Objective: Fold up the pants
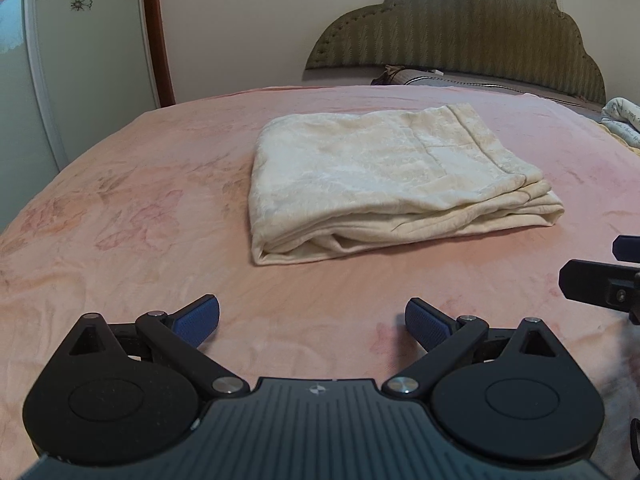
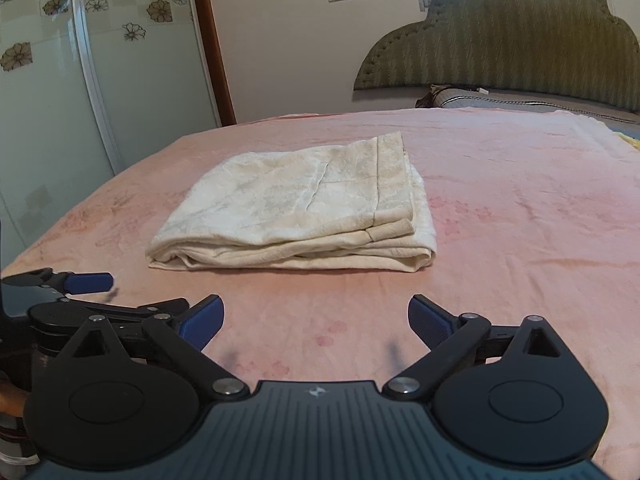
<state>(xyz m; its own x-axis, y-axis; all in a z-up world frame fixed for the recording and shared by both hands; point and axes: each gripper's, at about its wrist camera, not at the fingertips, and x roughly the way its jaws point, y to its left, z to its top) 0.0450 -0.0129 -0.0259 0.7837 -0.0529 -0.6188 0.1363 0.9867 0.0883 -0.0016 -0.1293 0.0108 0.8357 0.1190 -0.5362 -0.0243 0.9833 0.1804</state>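
Note:
Cream patterned pants (image 1: 384,176) lie folded into a flat stack on the pink bedspread (image 1: 140,208); they also show in the right wrist view (image 2: 296,208). My left gripper (image 1: 312,320) is open and empty, low over the bedspread, short of the stack's near edge. My right gripper (image 2: 316,320) is open and empty, also short of the stack. The right gripper's fingers (image 1: 600,280) show at the right edge of the left wrist view. One left gripper finger (image 2: 86,282) shows at the left of the right wrist view.
A green padded headboard (image 1: 460,28) and pillows (image 1: 440,78) stand at the far end of the bed. A wardrobe with glass doors (image 2: 60,100) is to the left. Crumpled bedding (image 1: 624,120) lies at the far right.

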